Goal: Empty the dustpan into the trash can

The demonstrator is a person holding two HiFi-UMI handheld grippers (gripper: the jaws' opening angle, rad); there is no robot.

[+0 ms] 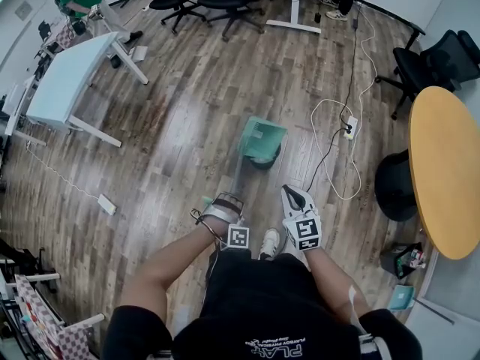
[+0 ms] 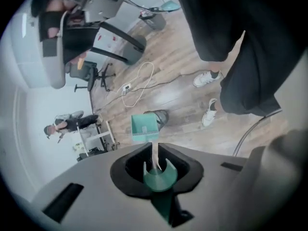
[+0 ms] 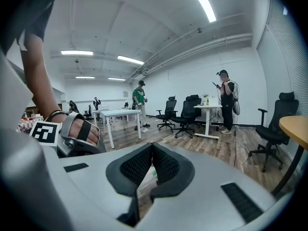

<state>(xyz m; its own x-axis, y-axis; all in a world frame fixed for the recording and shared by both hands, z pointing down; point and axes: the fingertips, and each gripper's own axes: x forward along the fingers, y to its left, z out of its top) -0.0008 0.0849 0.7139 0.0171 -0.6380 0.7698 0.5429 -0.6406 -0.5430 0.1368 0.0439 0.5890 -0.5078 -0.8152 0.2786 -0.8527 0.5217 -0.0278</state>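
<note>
- Ahead of your feet, on the wood floor (image 1: pixel 187 111): the dark trash can (image 1: pixel 268 160) stands upright, near a white cable and well apart from the desks and chairs.
- Teal dustpan (image 1: pixel 262 137): off the floor and directly over the trash can in the head view, covering most of its mouth. Your left gripper view shows the pan just in front of the can, with its open face towards you.
- Contents: a pale patch shows inside the pan, too small to tell whether it is debris. No spill shows on the floor around the can.
- Long handle (image 1: pixel 238 175): it slopes from the pan back to your left gripper (image 1: pixel 227 205), whose jaws are clamped round the teal end of the handle.
- Right gripper (image 1: pixel 294 197): beside the left, pointing out across the room, its pads pressed together with nothing between them.
- Progress, as a judgement: pickup and carry look done. The tip-out is either under way or still to do. After that you need to check that the pan is empty.
</note>
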